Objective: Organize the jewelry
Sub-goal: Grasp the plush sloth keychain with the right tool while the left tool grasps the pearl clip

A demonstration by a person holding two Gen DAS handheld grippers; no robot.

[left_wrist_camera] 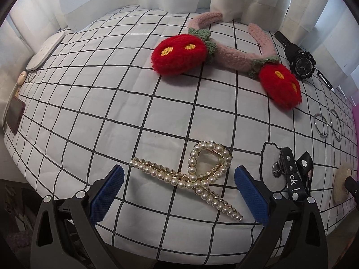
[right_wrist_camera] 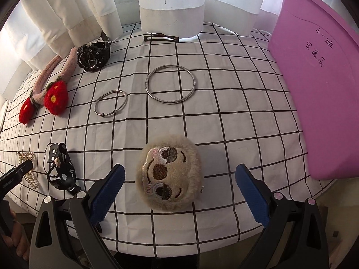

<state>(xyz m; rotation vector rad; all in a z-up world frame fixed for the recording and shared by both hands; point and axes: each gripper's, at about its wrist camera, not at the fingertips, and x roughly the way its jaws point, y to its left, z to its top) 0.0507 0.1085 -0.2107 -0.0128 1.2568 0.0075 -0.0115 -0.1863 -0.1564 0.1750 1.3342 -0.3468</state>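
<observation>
Two hand-held grippers are shown poised over a bed-like surface covered by a checked cloth [left_wrist_camera: 89, 103]. The left gripper [left_wrist_camera: 179, 190] is held with its blue pads spread wide and empty; a pearl hair claw [left_wrist_camera: 193, 177] lies flat between them, untouched, so that a closing stroke would probably catch its looped end. The right gripper [right_wrist_camera: 179, 190] is likewise spread and empty, framing a plush monkey-face charm [right_wrist_camera: 170, 174] that rests on the cloth.

The remaining pieces are laid out singly and well apart, presumably so that each can be picked without disturbing the others: a strawberry headband [left_wrist_camera: 226, 53], a black wristwatch [right_wrist_camera: 93, 55], a small bangle [right_wrist_camera: 110, 103], a large bangle [right_wrist_camera: 170, 84], a black hair clip [right_wrist_camera: 161, 38] and a black strap charm [right_wrist_camera: 60, 170]. A purple bin [right_wrist_camera: 318, 94], the likely destination, stands at the right edge.
</observation>
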